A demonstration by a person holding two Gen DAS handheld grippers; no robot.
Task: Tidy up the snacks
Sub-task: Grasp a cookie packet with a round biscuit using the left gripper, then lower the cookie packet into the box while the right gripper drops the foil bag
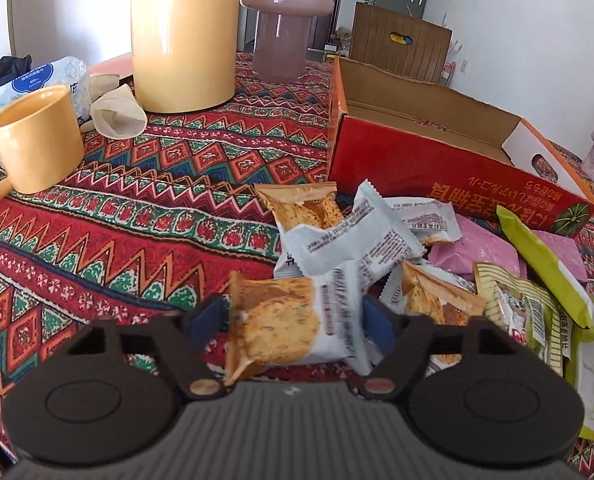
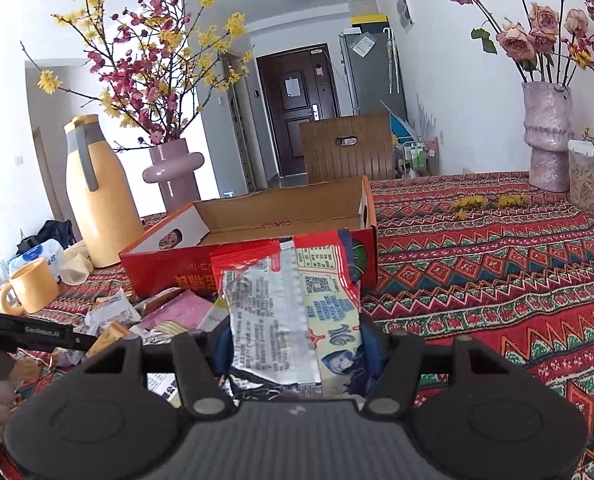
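Observation:
An orange-and-white snack packet [image 1: 281, 320] sits between the blue pads of my left gripper [image 1: 293, 320], which press on its two ends at the near edge of the snack pile [image 1: 417, 240]. The pile holds white, pink, green and striped packets on the patterned cloth. Behind it an open red cardboard box [image 1: 437, 160] shows a bare brown bottom. In the right wrist view, my right gripper [image 2: 297, 344] is shut on a red-and-silver snack bag [image 2: 293, 312], held upright in front of the red box [image 2: 169, 264].
A yellow mug [image 1: 37, 140], a tall yellow jug [image 1: 185, 36], a pink vase [image 1: 285, 20] and a tissue pack [image 1: 53, 76] stand left of the box. A purple vase of roses [image 2: 547, 136] and a clear jar [image 2: 593, 184] stand far right. A wooden chair back [image 2: 345, 148] rises behind the table.

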